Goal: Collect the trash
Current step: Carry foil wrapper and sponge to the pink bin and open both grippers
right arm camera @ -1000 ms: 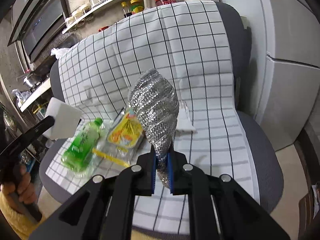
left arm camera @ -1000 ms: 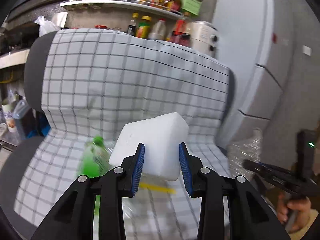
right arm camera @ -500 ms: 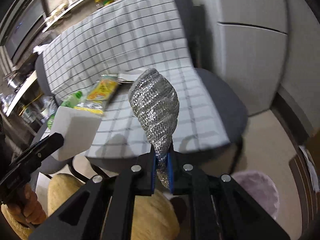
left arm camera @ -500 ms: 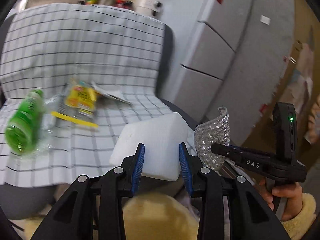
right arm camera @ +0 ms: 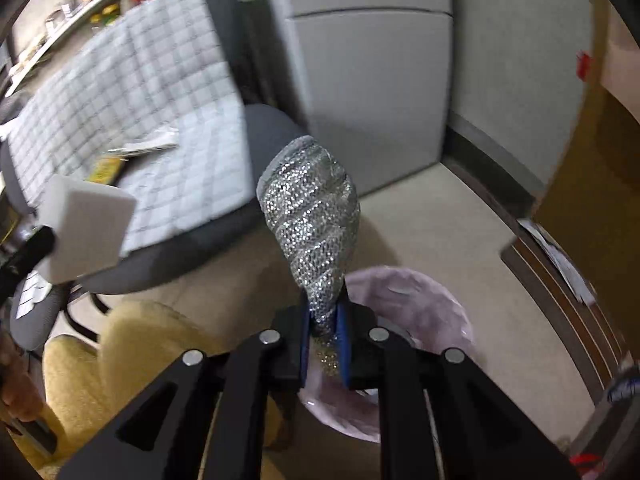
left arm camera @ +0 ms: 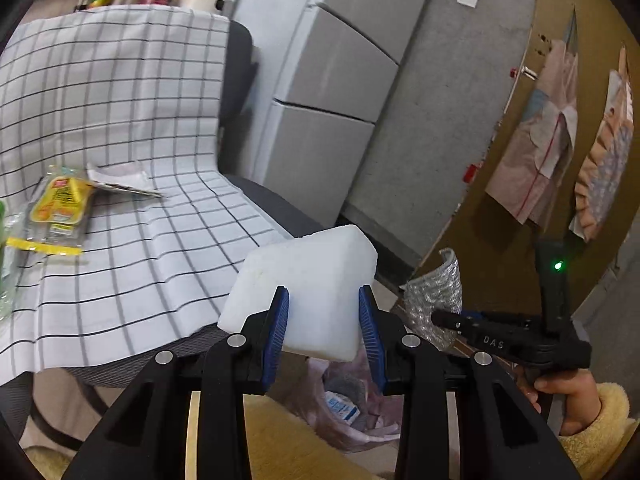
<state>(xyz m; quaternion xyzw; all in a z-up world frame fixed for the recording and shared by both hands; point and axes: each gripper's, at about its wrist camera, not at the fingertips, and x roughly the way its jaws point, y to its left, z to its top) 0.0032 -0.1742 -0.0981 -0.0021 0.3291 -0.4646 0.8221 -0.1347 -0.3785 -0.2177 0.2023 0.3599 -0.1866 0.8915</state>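
Open floor surrounds the lined bin; the chair crowds its left.

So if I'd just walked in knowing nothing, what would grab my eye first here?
Probably the glittery silver mesh cloth, pinched upright in the right gripper just above a pink-lined trash bin on the floor. Next, the chunky white foam block clamped between the blue pads of the left gripper. Behind them, a grey chair draped in black-and-white checked cloth holds a yellow snack wrapper.
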